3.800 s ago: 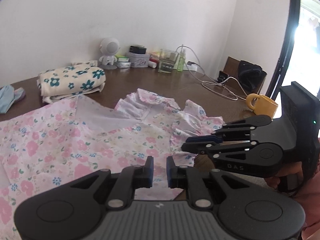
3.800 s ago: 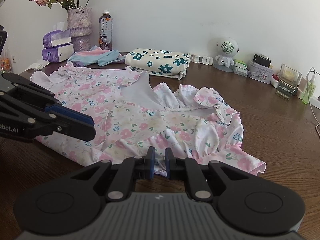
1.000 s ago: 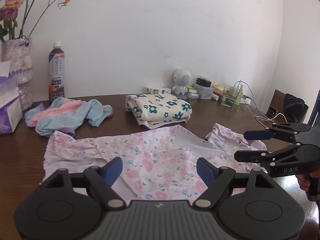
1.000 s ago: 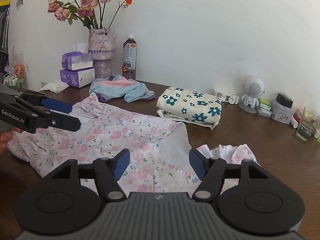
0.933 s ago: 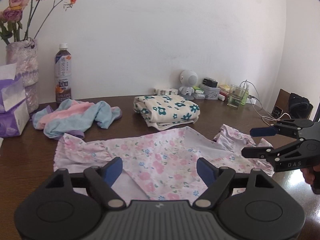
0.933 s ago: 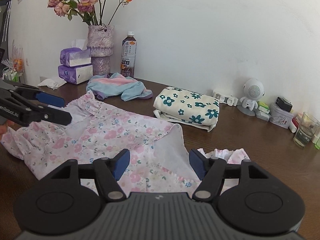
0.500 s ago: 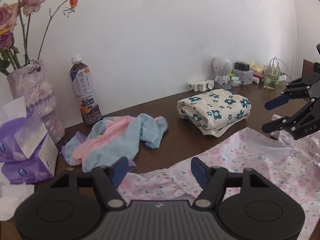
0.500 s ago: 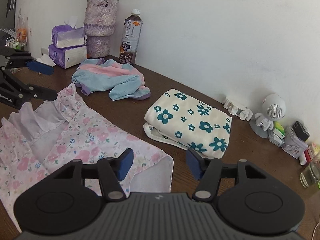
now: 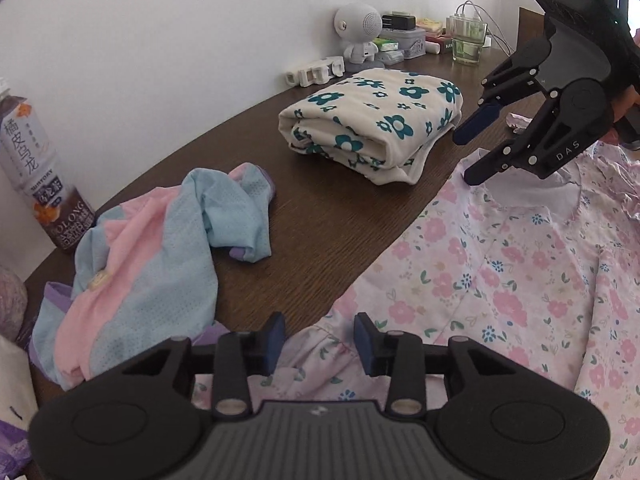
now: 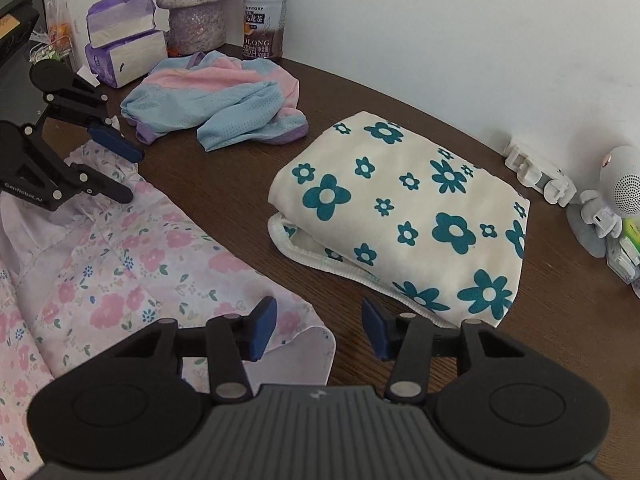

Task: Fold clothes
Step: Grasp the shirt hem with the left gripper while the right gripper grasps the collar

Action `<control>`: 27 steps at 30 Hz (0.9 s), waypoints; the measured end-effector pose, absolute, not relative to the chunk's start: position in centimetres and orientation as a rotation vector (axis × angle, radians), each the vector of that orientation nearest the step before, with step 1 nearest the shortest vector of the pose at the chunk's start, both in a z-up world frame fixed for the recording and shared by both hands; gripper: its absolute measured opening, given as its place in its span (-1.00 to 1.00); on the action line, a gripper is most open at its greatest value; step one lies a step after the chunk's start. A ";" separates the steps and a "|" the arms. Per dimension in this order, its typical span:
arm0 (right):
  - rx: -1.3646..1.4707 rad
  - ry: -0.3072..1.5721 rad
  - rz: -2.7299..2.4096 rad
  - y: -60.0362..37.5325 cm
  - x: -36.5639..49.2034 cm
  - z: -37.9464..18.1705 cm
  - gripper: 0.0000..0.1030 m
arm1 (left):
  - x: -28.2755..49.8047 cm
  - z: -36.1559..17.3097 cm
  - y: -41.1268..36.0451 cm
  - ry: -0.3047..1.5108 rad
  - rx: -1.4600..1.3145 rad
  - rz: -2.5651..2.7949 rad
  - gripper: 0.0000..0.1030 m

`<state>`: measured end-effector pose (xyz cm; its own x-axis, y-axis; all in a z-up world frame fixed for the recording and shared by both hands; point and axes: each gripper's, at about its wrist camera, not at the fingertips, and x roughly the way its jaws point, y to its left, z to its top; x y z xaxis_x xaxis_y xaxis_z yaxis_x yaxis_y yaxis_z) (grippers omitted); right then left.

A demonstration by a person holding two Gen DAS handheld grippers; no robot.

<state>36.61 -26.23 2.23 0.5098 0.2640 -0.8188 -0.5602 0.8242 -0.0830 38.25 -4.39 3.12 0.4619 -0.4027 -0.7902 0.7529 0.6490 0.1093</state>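
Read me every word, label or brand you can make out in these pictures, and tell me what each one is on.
"OOLONG": bottle label, under large Chinese characters and a "SUNTORY" line.
"DAS": right tongs, on the arm.
"GenRobot.AI": left tongs, on the arm.
Small print on the bottle and the tissue packs is too small to read.

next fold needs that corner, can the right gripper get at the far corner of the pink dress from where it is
Probably yes: the right gripper hangs open just over the pink dress corner, jaws just been closing, nothing between. The folded cloth lies clear beside it.
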 end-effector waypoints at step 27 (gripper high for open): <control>-0.427 0.867 0.558 -24.9 34.9 1.7 -0.94 | 35.1 3.2 -7.0 0.749 0.689 -0.794 -0.94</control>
<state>34.91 -24.94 1.73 0.5217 0.2828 -0.8049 -0.6158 0.7778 -0.1258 35.10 -7.02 3.18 0.4821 -0.3672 -0.7955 0.8155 0.5199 0.2543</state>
